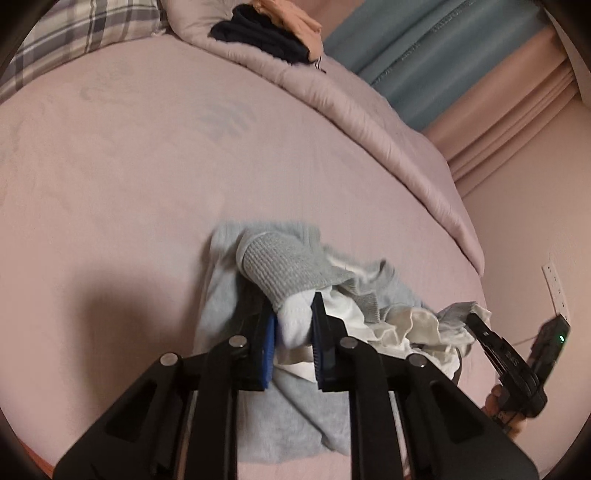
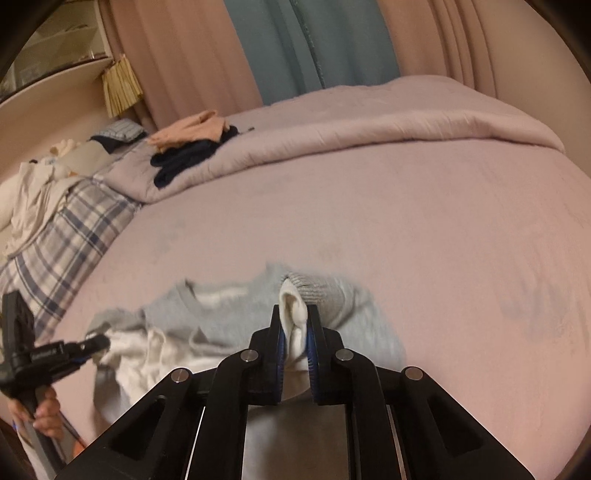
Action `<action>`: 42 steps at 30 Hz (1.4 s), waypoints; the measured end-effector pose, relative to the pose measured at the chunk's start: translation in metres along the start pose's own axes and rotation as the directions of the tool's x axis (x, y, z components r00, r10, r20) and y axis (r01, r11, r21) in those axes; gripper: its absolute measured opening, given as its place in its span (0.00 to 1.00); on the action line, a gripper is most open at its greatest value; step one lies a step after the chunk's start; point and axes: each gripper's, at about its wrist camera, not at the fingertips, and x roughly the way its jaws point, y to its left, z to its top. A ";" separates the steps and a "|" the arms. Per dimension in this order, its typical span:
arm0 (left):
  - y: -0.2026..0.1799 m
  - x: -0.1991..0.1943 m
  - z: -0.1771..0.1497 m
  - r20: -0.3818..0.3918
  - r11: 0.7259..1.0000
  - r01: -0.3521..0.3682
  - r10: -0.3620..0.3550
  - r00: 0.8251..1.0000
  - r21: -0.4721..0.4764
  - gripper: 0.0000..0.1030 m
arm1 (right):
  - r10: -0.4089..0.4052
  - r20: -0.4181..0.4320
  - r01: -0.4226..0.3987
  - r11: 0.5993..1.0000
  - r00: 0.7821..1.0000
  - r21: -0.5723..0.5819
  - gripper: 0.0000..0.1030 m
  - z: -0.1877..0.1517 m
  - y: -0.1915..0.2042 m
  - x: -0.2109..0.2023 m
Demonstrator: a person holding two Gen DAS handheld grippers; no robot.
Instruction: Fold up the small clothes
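The small light-grey sweatshirt (image 1: 258, 398) with white lining and ribbed cuffs lies crumpled on the near part of the pink bedsheet (image 1: 129, 166). The left gripper (image 1: 293, 332) and the right gripper (image 2: 295, 334) each pinch one sleeve cuff.

L gripper (image 1: 293, 325) clamped on a white fold of the pale grey garment (image 1: 258, 417), right by its ribbed grey cuff (image 1: 284, 269); blue pads (image 1: 267, 347) press the cloth from both sides. Garment lies bunched on the pink bedsheet (image 1: 129, 177), white lining showing. R gripper (image 1: 474, 320) at the garment's right edge, tips pinching a grey-white bit of hem, w/ a hand (image 1: 502, 410) under it. Well beyond the garment: folded pink duvet (image 1: 369, 122) carrying a dark navy clothes pile (image 1: 266, 37) topped w/ a peach item (image 1: 291, 14). Plaid pillow (image 1: 74, 40) far left of the garment. Teal curtain (image 1: 436, 48) behind the duvet.
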 end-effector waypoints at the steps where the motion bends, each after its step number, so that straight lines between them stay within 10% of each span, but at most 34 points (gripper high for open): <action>1: 0.000 0.001 0.003 0.007 1.000 -0.002 0.002 1.000 -0.005 0.15 | 0.000 -0.005 0.000 1.000 1.000 0.016 0.11 0.008 -0.001 0.008; 15: 0.025 0.056 0.038 -0.065 0.994 -0.068 0.063 0.996 -0.083 0.21 | -0.150 -0.179 0.163 0.985 0.972 0.060 0.17 0.035 -0.011 0.103; 18: 0.019 0.042 0.040 -0.018 0.995 -0.069 0.068 0.998 -0.068 0.56 | -0.187 -0.165 0.199 0.978 0.968 0.060 0.52 0.037 -0.009 0.094; 26: 0.006 -0.008 0.025 0.044 0.999 -0.015 0.017 0.999 -0.035 0.83 | -0.159 -0.056 0.164 0.979 0.986 0.124 0.66 0.035 -0.016 0.036; 42: 0.022 0.001 -0.072 -0.094 0.994 -0.104 0.106 0.990 0.025 0.86 | -0.106 -0.123 0.135 0.954 0.987 0.266 0.82 -0.066 -0.036 -0.007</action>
